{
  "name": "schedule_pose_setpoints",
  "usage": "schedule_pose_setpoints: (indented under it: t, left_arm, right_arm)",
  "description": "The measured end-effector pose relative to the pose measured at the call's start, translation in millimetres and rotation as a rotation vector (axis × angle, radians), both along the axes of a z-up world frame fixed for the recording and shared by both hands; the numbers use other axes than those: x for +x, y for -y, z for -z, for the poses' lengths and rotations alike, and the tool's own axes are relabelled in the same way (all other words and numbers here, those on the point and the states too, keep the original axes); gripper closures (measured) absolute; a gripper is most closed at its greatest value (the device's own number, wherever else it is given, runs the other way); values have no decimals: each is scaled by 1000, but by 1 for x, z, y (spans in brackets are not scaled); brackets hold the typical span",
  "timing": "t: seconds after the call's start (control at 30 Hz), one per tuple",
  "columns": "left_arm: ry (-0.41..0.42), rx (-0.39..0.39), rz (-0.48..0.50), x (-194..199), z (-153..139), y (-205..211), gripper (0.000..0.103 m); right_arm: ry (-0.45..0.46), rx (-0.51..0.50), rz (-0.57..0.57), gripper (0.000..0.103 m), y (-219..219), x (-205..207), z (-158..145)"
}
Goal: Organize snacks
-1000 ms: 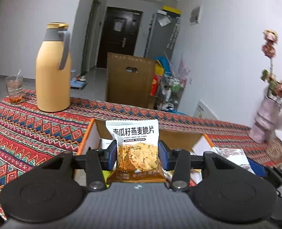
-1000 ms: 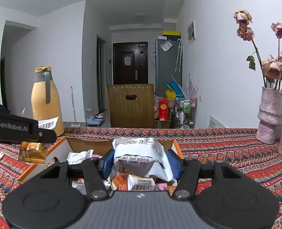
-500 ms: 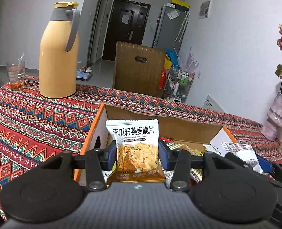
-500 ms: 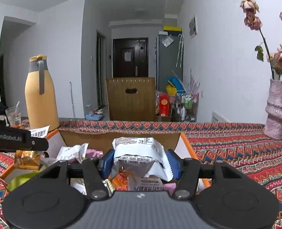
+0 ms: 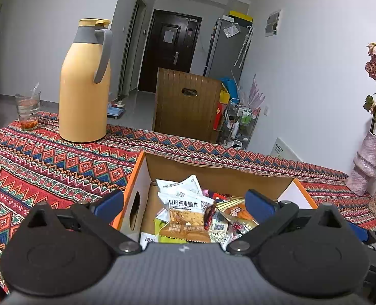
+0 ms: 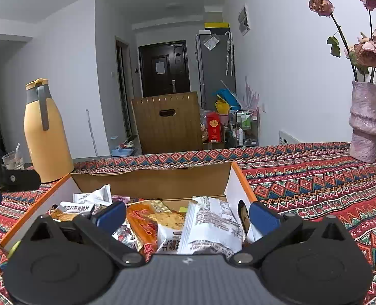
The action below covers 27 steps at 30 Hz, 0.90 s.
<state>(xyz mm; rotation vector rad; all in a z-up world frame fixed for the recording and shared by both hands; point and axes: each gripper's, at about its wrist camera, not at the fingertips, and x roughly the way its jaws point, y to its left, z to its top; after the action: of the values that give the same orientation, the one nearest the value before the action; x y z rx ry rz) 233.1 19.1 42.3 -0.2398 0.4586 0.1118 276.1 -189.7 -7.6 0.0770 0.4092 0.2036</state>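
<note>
Just-released 瓜籽燕麦脆片 packet [image 5: 185, 216] now in box [image 5: 213, 175]; both hand-held grippers wide, empty.

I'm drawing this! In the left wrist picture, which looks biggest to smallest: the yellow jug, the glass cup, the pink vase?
1. Yellow plastic thermos jug with grey handle, clearly biggest.
2. Pink textured vase, partly cut off at the edge.
3. Clear glass cup, smallest, though farther away.

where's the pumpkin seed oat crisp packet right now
In the left wrist view the oat crisp packet lies inside the cardboard box, near its left wall, on the other snack packets, between the open jaws and touching neither.
</note>
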Motion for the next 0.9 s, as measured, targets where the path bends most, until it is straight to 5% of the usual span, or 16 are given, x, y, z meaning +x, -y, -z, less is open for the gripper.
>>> schedule_pose_setpoints:
  t: [0.47, 0.9]
  left_arm:
    - [85, 31, 34, -52, -37, 10, 0]
    - [84, 63, 99, -145, -31, 8, 0]
  right_arm:
    - [69, -10, -4, 0, 15, -53, -34]
    - [62, -18, -41, 0, 38, -146, -35]
